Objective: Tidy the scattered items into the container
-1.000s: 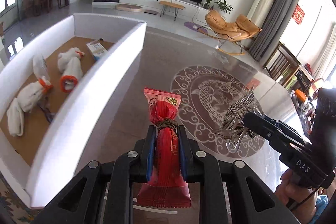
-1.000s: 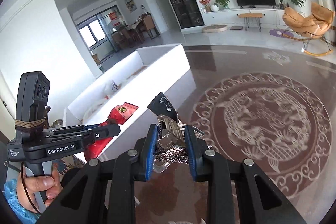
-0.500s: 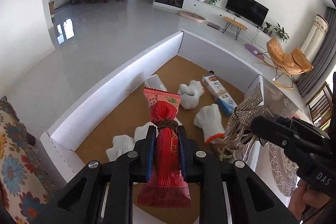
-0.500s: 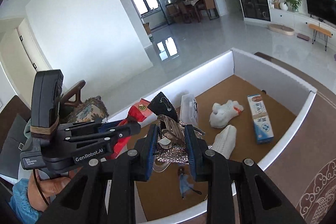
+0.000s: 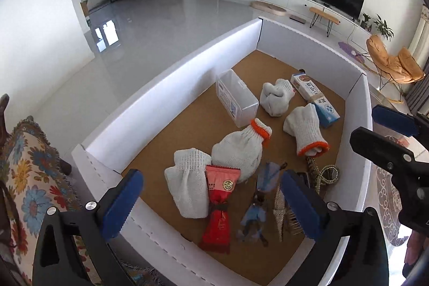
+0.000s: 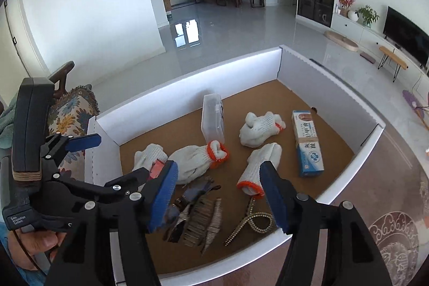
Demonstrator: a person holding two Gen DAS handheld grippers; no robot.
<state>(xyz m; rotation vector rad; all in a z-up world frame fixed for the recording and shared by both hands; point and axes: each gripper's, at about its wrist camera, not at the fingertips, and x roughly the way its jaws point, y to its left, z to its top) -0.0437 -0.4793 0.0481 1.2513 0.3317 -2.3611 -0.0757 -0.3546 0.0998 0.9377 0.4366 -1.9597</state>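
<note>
The white cardboard box (image 5: 171, 76) (image 6: 187, 76) with a brown floor lies below both grippers. My left gripper (image 5: 210, 176) hovers over its near end, jaws opening wide, nothing between them. Beneath it the red snack packet (image 5: 218, 208) lies loose on the box floor. My right gripper (image 6: 218, 168) is beside it, jaws also opening, empty. The rhinestone hair clip (image 6: 201, 221) (image 5: 284, 208) rests on the floor under it, next to a beaded loop (image 6: 253, 219). Each gripper shows in the other's view: right gripper (image 5: 388, 141), left gripper (image 6: 80, 142).
Inside the box lie several white gloves with orange cuffs (image 5: 238, 151), a clear plastic case (image 5: 236, 101), a toothpaste carton (image 6: 308, 143) and a small blue item (image 5: 254, 213). A floral-cushioned chair (image 5: 29, 168) stands left of the box. The patterned tabletop (image 6: 388, 232) lies right.
Both grippers swung from over the patterned table to above the box, then opened. The red packet and the hair clip left the jaws and now lie in the box.
</note>
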